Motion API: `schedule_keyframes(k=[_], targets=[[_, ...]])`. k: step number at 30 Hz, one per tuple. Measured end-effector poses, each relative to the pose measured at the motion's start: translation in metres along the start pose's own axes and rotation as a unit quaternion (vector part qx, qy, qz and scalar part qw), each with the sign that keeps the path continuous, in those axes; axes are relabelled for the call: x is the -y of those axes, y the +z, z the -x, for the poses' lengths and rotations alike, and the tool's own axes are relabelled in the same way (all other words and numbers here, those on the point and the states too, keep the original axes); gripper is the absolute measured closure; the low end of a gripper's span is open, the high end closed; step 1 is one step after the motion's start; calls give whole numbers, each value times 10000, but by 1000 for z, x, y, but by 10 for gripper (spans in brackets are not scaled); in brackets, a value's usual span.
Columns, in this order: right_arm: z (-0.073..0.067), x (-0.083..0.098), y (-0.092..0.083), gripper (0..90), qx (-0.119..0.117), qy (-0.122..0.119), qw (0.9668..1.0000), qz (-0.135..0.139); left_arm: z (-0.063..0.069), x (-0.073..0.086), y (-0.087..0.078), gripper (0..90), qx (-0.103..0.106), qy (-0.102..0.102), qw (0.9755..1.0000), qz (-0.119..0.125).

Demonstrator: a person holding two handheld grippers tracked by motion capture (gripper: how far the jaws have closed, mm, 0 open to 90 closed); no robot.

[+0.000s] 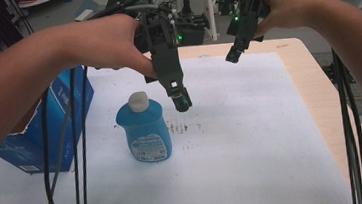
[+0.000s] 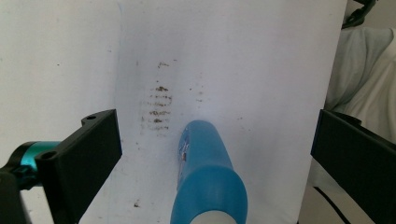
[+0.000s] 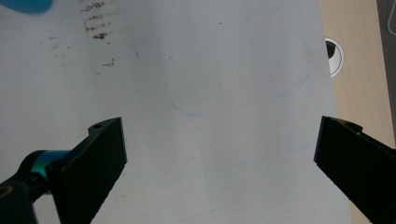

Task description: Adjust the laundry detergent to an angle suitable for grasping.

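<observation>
A blue bottle [image 1: 144,130] with a white cap stands upright on the white sheet [image 1: 253,140], left of centre. My left gripper [image 1: 181,99] hangs just right of the cap and above it, pointing down. In the left gripper view the bottle [image 2: 205,177] lies below and between the wide-apart jaws, untouched; the left gripper [image 2: 217,149] is open. My right gripper [image 1: 233,54] hovers at the far right over bare sheet. In the right gripper view its jaws stand wide with nothing between them, so the right gripper [image 3: 219,144] is open.
A blue cardboard box [image 1: 46,130] sits at the left edge beside the bottle. Brown smudges [image 1: 181,128] mark the sheet right of the bottle. The wooden table [image 1: 318,88] shows along the right side. Cables [image 1: 76,157] hang from both grippers.
</observation>
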State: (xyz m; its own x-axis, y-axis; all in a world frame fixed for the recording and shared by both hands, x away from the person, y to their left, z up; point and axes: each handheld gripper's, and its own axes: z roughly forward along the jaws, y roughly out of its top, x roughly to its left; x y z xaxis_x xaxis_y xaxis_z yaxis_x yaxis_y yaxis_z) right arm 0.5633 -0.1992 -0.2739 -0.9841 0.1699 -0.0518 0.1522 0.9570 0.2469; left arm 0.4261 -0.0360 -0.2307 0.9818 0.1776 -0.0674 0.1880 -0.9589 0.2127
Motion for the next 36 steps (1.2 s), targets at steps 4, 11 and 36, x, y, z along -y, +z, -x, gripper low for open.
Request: schedule_keyframes(k=[4,11,36], targets=[[-2,0,-1,15,1,-5,10000,-18,2,0,-1,17,-11,26,10000,13],[-3,1,-3,15,17,-21,10000,-9,4,-1,-2,17,-1,88,10000,36],[-7,1,-5,15,-10,-85,10000,8,7,0,-5,17,-44,62,10000,40]])
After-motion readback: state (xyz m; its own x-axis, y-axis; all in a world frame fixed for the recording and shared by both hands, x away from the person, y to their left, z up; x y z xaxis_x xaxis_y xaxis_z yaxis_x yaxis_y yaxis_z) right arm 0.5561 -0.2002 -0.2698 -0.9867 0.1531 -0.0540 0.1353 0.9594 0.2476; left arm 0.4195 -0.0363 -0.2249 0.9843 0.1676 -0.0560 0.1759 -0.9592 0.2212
